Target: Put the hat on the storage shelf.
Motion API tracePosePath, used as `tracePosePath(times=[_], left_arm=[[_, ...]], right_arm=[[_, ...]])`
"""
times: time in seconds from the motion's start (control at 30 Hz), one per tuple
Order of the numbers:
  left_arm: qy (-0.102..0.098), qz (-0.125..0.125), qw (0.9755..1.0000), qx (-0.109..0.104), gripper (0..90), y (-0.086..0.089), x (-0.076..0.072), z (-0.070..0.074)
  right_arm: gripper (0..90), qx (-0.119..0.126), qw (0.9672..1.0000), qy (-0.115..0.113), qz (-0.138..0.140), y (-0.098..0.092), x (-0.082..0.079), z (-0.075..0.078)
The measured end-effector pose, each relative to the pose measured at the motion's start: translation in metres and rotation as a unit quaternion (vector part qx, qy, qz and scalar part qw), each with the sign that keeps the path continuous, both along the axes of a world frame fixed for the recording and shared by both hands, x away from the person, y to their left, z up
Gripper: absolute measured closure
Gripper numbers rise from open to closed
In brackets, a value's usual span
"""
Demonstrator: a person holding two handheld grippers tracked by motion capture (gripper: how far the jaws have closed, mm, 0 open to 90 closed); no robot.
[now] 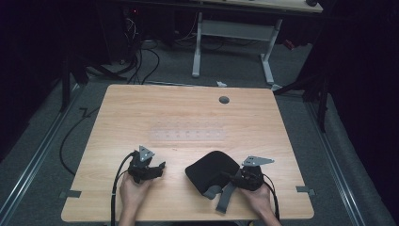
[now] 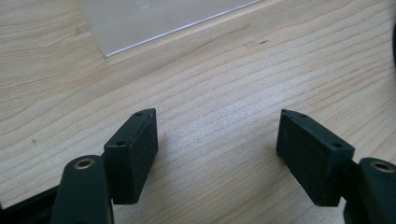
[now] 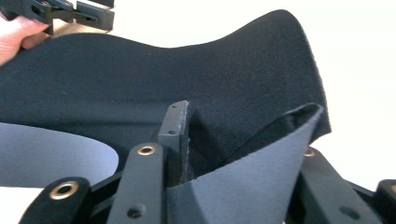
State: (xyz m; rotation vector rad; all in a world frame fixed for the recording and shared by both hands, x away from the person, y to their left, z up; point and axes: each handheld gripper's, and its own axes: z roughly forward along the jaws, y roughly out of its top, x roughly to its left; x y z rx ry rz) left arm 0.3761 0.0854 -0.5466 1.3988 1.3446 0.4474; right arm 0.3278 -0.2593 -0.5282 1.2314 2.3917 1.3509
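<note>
**Inspector:** Start at the near edge. What do the hands hold?

**Assistant:** Two black hand-held grippers. The left gripper (image 1: pixel 157 168) is in the person's left hand (image 1: pixel 133 188), low over the light wooden table (image 1: pixel 188 113). In the left gripper view its jaws stand wide apart, released, with bare wood grain between the pads (image 2: pixel 135 154) and nothing gripped.

**Inspector:** And the right?

**Assistant:** The right gripper (image 1: pixel 225 178), in the right hand (image 1: pixel 256 195), is clenched on the black cloth pad with a grey underside (image 1: pixel 211 170). In the right gripper view a fold of that pad (image 3: pixel 224 93) passes between the jaws, the grey face turned up towards the camera, the black face rising behind.

**Inspector:** Position of the pad?

**Assistant:** Near the front of the table, right of centre, just left of the right gripper. Its near edge is lifted and curled, showing grey; the rest lies on the wood. The left gripper is close beside it, not touching.

**Inspector:** Farther out?

**Assistant:** A clear rectangular plastic sheet (image 1: pixel 187 133) lies flat mid-table; its corner (image 2: pixel 140 23) shows in the left gripper view. Beyond it, a round grey cable hole (image 1: pixel 224 100) near the far edge. Past the table, a white-legged desk frame (image 1: pixel 233 42) and black cables (image 1: pixel 141 61) on the grey floor.
</note>
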Motion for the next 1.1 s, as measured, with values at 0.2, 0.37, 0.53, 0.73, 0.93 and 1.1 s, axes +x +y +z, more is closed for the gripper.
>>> tracePosePath(times=[0.2, 0.37, 0.53, 0.73, 0.93, 1.1], left_arm=[[0.000, 0.000, 1.0000, 0.000, 29.7, 0.000, 0.000, 0.000], [0.000, 0.000, 1.0000, 0.000, 29.5, 0.000, 0.000, 0.000], [0.000, -0.001, 1.0000, 0.000, 29.5, 0.000, 0.000, 0.000], [0.000, 0.000, 1.0000, 0.000, 29.5, 0.000, 0.000, 0.000], [0.000, 0.000, 1.0000, 0.000, 29.5, 0.000, 0.000, 0.000], [0.000, 0.000, 1.0000, 0.000, 29.5, 0.000, 0.000, 0.000]], right_arm=[[71.1, 0.011, 0.9999, 0.001, 0.005, -0.002, -0.001, 0.002], [75.2, 0.014, 0.9998, -0.004, 0.010, -0.001, -0.004, 0.005], [78.8, 0.019, 0.9996, -0.009, 0.018, -0.001, -0.005, 0.007], [81.7, 0.035, 0.9992, 0.000, 0.021, -0.002, -0.005, 0.009], [83.4, 0.044, 0.9986, 0.002, 0.029, -0.002, -0.006, 0.013], [83.6, 0.036, 0.9988, -0.010, 0.033, 0.001, -0.008, 0.019]])
